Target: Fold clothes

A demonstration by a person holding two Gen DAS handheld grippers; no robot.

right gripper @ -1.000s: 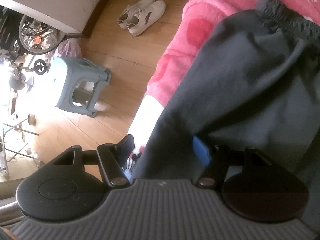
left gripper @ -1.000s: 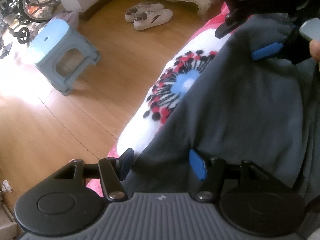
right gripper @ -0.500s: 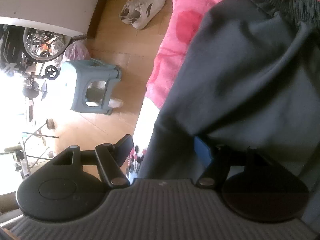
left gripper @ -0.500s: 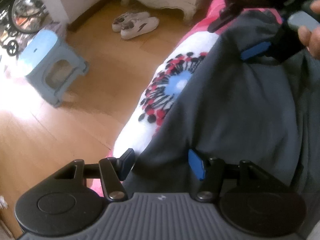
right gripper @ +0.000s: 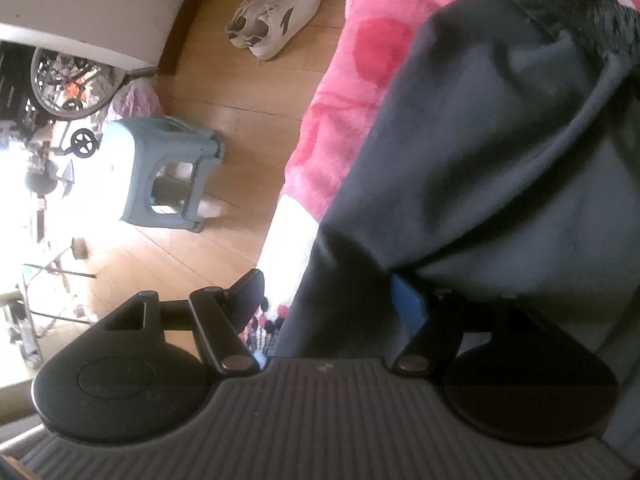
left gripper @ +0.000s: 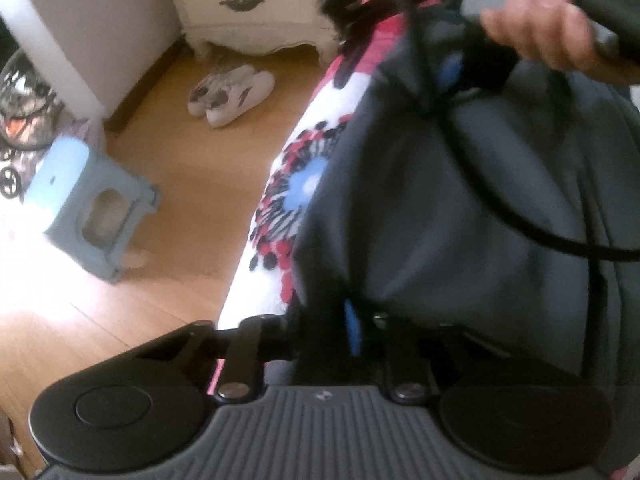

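- A bedroom: wooden floor (left gripper: pixel 168 184) on the frame's left, a bed under a pink-and-white flowered blanket (right gripper: pixel 352 92) on the right.
- The dark grey garment (left gripper: pixel 460 208) lies on that blanket, filling the right of both views.
- The left gripper (left gripper: pixel 320 320) is clenched on its near edge.
- The right gripper (right gripper: pixel 328 300) stands spread, cloth between its fingers.
- It looks soft, limp and light; hems and the gathered waistband (right gripper: pixel 580 8) likely grip best.

My rig's two matte black plastic grippers (left gripper: pixel 320 328) (right gripper: pixel 328 300) have ribbed grey bodies, blue finger pads (right gripper: pixel 408 304), silver screws (left gripper: pixel 233 390), plus a black cable (left gripper: pixel 500 208).
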